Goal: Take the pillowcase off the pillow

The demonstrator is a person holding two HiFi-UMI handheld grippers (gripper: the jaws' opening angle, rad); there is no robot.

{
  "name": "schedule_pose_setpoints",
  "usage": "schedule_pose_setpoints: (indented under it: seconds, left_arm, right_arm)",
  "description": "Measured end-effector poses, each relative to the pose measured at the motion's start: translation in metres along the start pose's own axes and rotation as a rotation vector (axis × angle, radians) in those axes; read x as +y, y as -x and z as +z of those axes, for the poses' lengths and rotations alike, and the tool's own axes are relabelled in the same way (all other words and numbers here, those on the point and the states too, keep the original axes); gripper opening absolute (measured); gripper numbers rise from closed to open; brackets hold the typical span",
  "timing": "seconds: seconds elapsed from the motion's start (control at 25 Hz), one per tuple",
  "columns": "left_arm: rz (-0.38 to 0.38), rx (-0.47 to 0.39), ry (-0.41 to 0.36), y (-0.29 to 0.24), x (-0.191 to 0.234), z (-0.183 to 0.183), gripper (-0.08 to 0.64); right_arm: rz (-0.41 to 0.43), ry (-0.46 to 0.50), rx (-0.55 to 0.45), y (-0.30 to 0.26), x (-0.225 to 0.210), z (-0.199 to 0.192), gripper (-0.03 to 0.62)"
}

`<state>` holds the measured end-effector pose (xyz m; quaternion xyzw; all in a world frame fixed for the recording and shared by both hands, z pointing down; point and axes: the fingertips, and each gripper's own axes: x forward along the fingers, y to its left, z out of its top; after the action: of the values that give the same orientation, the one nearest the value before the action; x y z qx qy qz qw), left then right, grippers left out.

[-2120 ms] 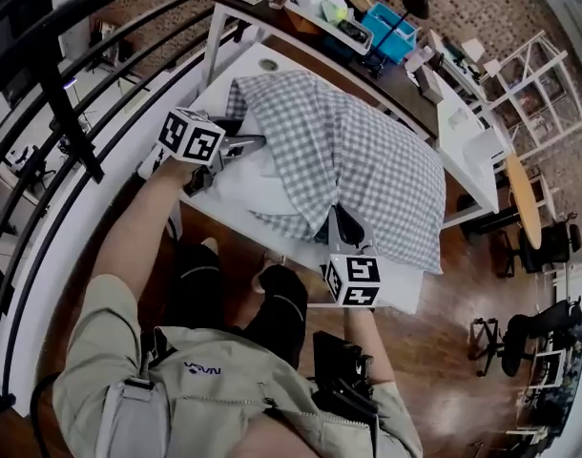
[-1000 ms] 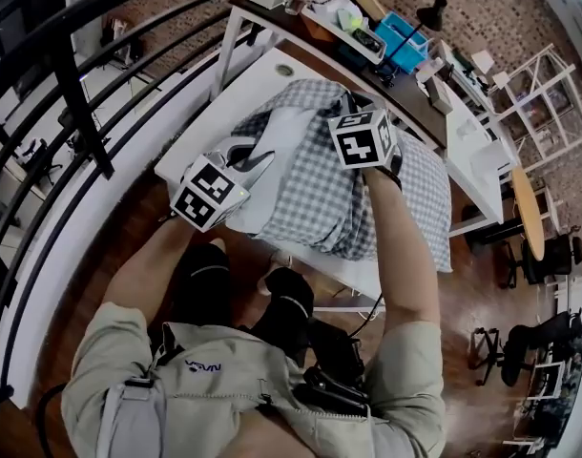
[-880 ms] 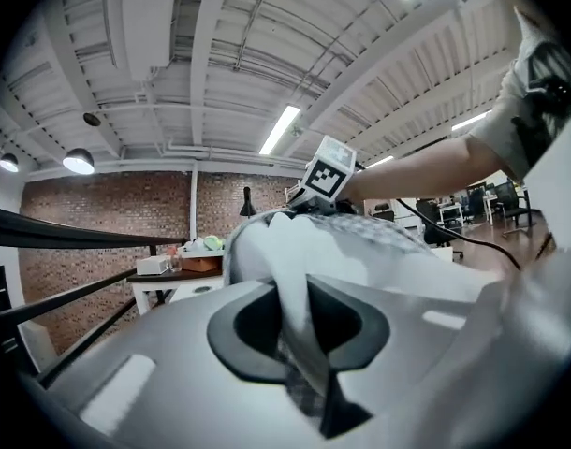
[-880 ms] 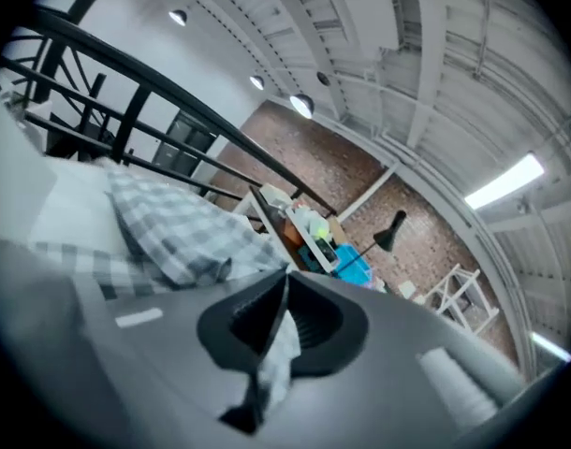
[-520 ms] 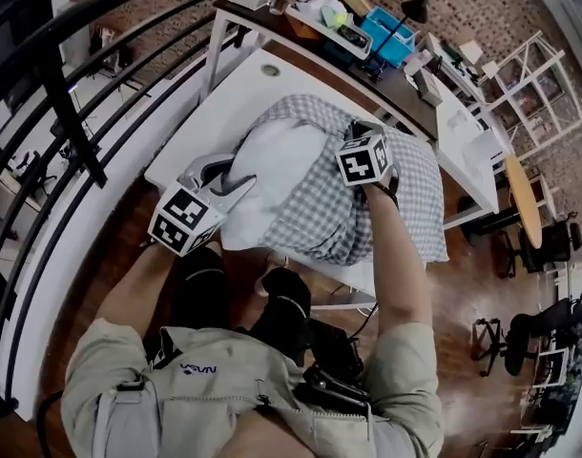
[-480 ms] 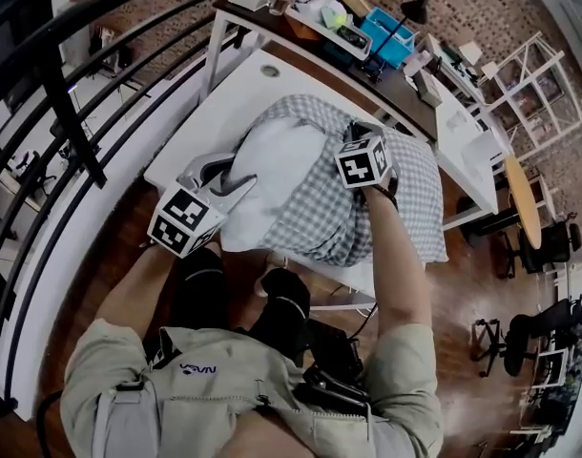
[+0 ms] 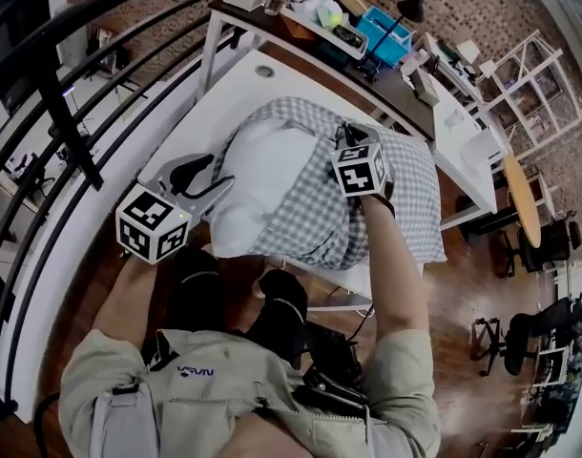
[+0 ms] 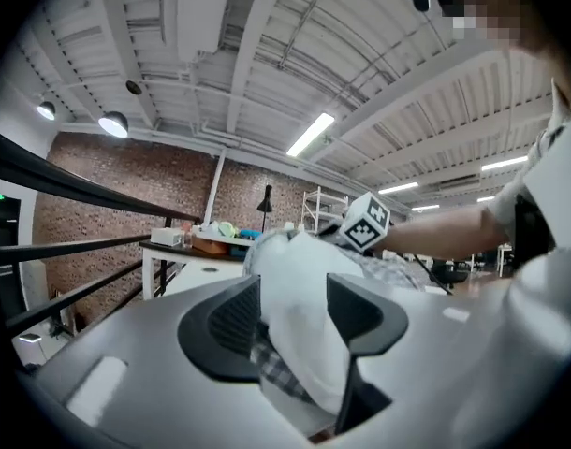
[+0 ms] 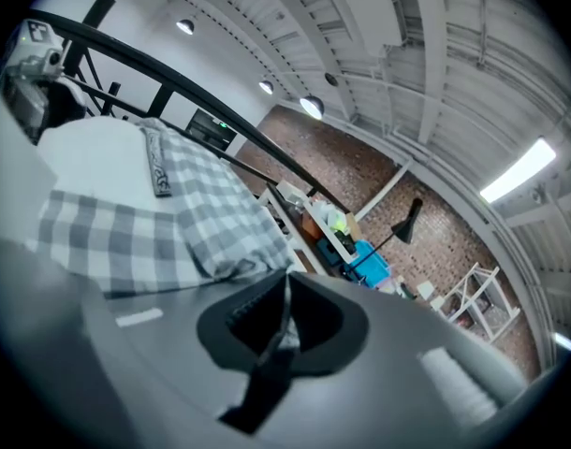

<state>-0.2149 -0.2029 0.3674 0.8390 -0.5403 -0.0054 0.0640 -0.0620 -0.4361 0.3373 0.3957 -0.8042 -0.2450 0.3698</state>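
Pillow (image 7: 258, 175) lies on the white table (image 7: 224, 93), at the edge nearest the person. It's half out: the bare white end sits toward the table's left side, and the rest is inside the grey-checked pillowcase (image 7: 396, 189) toward the table's right.

Left gripper (image 7: 219, 172): jaws apart, they have just been opening. The head view puts it at the bare end, by the table's front-left edge. Only its own view shows what's in the gap: white pillow stuffing bulging between the pads, with a strip of checked cloth low down. The pads are not squeezing it.

Right gripper (image 7: 341, 136): clenched. The head view shows only its marker cube on top of the pillowcase, mid-table. Its own view shows the jaws together, checked cloth bunched right up to the tips and a thin fold pinched between them. That view also shows a dark label at the pillowcase hem, which the head view doesn't.
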Motion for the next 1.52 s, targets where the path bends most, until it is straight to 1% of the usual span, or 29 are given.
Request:
schedule_pose_setpoints:
  seconds: [0.08,0.12,0.16,0.24,0.32,0.4,0.44,0.48,0.52,0.56,0.64,0.68,0.72,0.8,0.88,0.92,1.0,1.08,1.12,1.16,1.2,1.28,1.36,1.44,1.52]
  left_arm:
    - [0.009,-0.055,-0.007,-0.007,0.001,0.026,0.217]
    - [0.013,-0.055,-0.018,-0.017,0.003,0.035,0.212]
    - [0.019,-0.035,-0.029,-0.032,0.006,0.04,0.21]
    - [0.023,0.044,-0.035,-0.064,0.014,0.041,0.201]
    - [0.016,0.135,-0.032,-0.092,0.019,0.033,0.201]
    - [0.017,0.213,-0.033,-0.11,0.021,0.021,0.201]
    - [0.021,0.242,-0.038,-0.114,0.02,0.016,0.19]
    - [0.024,0.261,-0.05,-0.116,0.018,0.012,0.15]
    - [0.026,0.268,-0.069,-0.116,0.015,0.01,0.084]
    - [0.028,0.265,-0.093,-0.115,0.012,0.009,0.046]
    - [0.027,0.247,-0.136,-0.113,0.003,0.008,0.021]
    - [0.025,0.238,-0.157,-0.111,-0.003,0.007,0.018]
    - [0.026,0.229,-0.184,-0.11,-0.009,0.005,0.017]
    - [0.039,0.21,-0.254,-0.107,-0.02,0.001,0.015]
    - [0.056,0.193,-0.326,-0.104,-0.027,0.0,0.014]
    - [0.062,0.187,-0.357,-0.103,-0.031,-0.001,0.014]
    - [0.071,0.175,-0.417,-0.101,-0.037,0.0,0.014]
    - [0.09,0.165,-0.479,-0.098,-0.042,0.001,0.012]
    - [0.105,0.159,-0.512,-0.096,-0.043,0.003,0.012]
    - [0.12,0.151,-0.546,-0.093,-0.044,0.004,0.012]
    - [0.133,0.141,-0.582,-0.09,-0.046,0.006,0.012]
    - [0.146,0.11,-0.661,-0.083,-0.054,0.01,0.013]
    - [0.154,0.059,-0.734,-0.072,-0.067,0.017,0.012]
    - [0.184,0.005,-0.761,-0.059,-0.077,0.03,0.012]
    - [0.214,-0.035,-0.749,-0.045,-0.076,0.038,0.012]
  right_arm:
    - [0.003,-0.002,-0.002,0.001,-0.002,-0.001,0.008]
    - [0.001,-0.001,-0.001,0.001,-0.004,-0.002,0.008]
    - [-0.001,0.0,0.002,0.001,-0.006,-0.002,0.008]
    - [-0.003,0.003,0.007,0.002,-0.006,0.0,0.008]
    - [0.004,0.007,0.006,0.003,-0.001,0.004,0.008]
    - [0.033,-0.004,0.002,0.006,0.002,0.006,0.009]
    - [0.061,-0.026,-0.004,0.009,0.002,0.006,0.011]
    - [0.103,-0.065,-0.019,0.012,0.001,0.01,0.019]
    - [0.156,-0.121,-0.049,0.018,-0.001,0.018,0.035]
    - [0.218,-0.189,-0.094,0.025,-0.005,0.032,0.057]
    - [0.342,-0.312,-0.201,0.041,-0.012,0.07,0.109]
    - [0.391,-0.344,-0.249,0.047,-0.014,0.091,0.141]
    - [0.428,-0.354,-0.287,0.052,-0.014,0.11,0.153]
    - [0.474,-0.333,-0.332,0.053,-0.007,0.141,0.171]
    - [0.514,-0.282,-0.32,0.042,0.01,0.159,0.199]
    - [0.538,-0.244,-0.287,0.033,0.024,0.162,0.22]
    - [0.577,-0.13,-0.176,0.013,0.056,0.153,0.25]
    - [0.567,0.001,-0.044,-0.005,0.081,0.135,0.247]
    - [0.544,0.048,0.003,-0.012,0.087,0.128,0.184]
    - [0.512,0.071,0.026,-0.017,0.087,0.125,0.048]
    - [0.474,0.073,0.031,-0.022,0.083,0.126,0.017]
    - [0.376,0.055,0.02,-0.032,0.066,0.132,0.006]
    - [0.288,0.036,0.039,-0.045,0.046,0.131,0.006]
    - [0.225,0.033,0.077,-0.057,0.026,0.122,0.007]
    - [0.156,0.049,0.099,-0.068,0.006,0.109,0.007]
